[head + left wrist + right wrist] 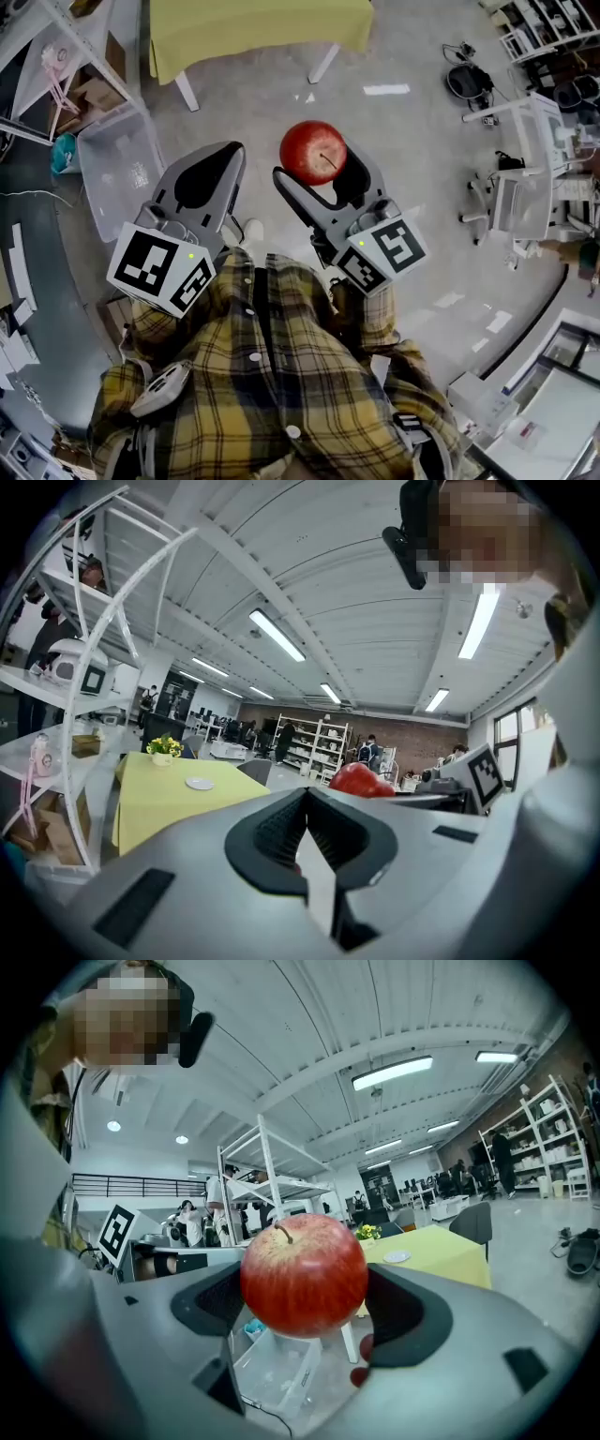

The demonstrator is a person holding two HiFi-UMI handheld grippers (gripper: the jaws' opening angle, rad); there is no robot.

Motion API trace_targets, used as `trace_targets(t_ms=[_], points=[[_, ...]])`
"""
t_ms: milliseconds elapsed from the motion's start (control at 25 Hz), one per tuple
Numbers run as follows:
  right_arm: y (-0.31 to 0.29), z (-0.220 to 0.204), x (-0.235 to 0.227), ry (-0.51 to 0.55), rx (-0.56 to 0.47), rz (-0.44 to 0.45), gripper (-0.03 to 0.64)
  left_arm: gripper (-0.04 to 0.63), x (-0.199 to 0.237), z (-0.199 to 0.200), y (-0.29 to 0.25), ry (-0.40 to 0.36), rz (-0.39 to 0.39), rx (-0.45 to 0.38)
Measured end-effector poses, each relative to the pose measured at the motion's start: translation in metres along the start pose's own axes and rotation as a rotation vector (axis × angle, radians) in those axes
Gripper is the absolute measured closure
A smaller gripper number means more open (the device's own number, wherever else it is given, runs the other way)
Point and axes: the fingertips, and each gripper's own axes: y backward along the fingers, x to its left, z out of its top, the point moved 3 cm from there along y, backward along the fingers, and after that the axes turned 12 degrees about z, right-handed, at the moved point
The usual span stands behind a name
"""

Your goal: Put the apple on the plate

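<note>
Your right tongs [321, 169] clamp the apple [303, 1276]: pickup done. Left tongs [202, 178] sit together, empty. Still to do: carry it to the plate [200, 783] on the table [159, 808].

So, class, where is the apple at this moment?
The apple is at centre top of the head view, clamped between the jaws of the right gripper, short of the yellow table ahead.

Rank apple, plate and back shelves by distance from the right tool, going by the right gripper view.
1. apple: centre, gripped between the jaws.
2. plate: right of centre, on the yellow table.
3. shelves: far right, at the back.
</note>
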Motion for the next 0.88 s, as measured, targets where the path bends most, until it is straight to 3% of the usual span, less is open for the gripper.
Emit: trace_targets(t_ms=[440, 880], points=[[-0.021, -0.011, -0.038, -0.069, 0.026, -0.022, 0.221, 0.587, 0.031, -0.007, -0.031, 0.034, 0.036, 0.026], [-0.111, 0.012, -0.111, -0.071, 0.046, -0.043, 0.221, 0.588, 0.105, 0.026, -0.127, 0.039, -0.006, 0.019]])
